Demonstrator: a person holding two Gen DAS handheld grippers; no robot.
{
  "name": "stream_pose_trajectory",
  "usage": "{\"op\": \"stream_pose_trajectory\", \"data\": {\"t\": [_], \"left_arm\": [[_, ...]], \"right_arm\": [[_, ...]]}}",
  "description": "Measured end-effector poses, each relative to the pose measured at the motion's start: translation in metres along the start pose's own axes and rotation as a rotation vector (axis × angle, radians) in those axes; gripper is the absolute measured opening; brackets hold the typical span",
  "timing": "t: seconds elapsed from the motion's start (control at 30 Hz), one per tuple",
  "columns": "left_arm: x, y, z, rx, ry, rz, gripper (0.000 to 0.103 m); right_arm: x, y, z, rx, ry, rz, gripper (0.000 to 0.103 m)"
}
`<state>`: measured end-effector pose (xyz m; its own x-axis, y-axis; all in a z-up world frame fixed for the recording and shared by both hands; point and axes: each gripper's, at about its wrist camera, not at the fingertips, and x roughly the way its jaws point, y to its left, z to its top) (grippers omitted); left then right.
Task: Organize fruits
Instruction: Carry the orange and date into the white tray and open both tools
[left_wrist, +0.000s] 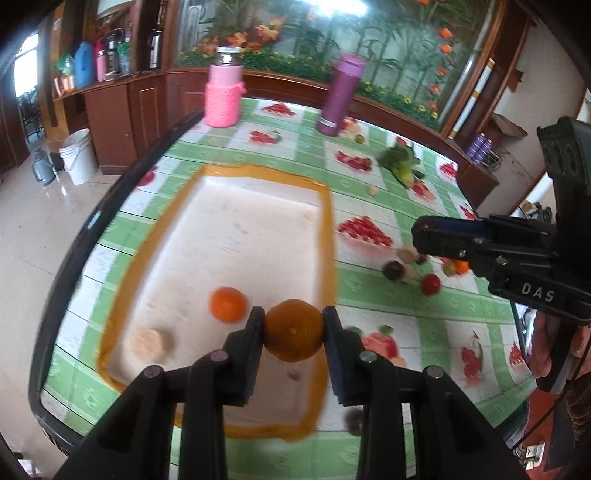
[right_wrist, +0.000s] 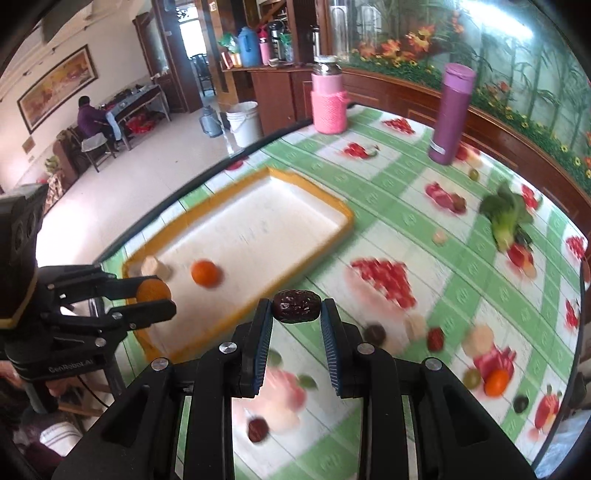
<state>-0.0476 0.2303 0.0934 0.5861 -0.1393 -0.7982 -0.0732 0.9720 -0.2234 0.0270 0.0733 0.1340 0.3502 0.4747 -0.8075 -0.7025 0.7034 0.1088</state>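
The left gripper (left_wrist: 293, 328) is clamped on an orange (left_wrist: 293, 329) directly above the tray's (left_wrist: 327, 229) near end; the right gripper (right_wrist: 295, 314), clamped crosswise on a dark date (right_wrist: 295, 305), hangs just outside the tray's near rim, so the left is nearer release.

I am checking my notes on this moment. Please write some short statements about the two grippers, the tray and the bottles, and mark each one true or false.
1. The left gripper grips an orange. True.
2. The right gripper is empty. False: it holds a dark wrinkled fruit.
3. The tray already holds a small orange fruit. True.
4. The purple bottle lies on its side. False: it stands upright.
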Motion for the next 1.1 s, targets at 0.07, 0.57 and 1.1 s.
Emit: {"op": "stream_pose_trajectory", "data": {"t": [0.07,0.57,1.1], "left_arm": [[0.004,0.019,0.009,-0.023,-0.004,0.023,0.034],[0.069,0.085,0.042,-0.061,0.089,0.097,0.034],[0.100,0.092,0.040,-0.068,0.139,0.132,0.035]], "right_arm": [[0.014,0.009,0.018,-0.005,-0.002,0.009,0.026],[0.140,0.022,0.063,-0.021,0.116,-0.019,0.026],[0.187,0.012,0.060,-0.043,0.206,-0.047,0.028]]}}
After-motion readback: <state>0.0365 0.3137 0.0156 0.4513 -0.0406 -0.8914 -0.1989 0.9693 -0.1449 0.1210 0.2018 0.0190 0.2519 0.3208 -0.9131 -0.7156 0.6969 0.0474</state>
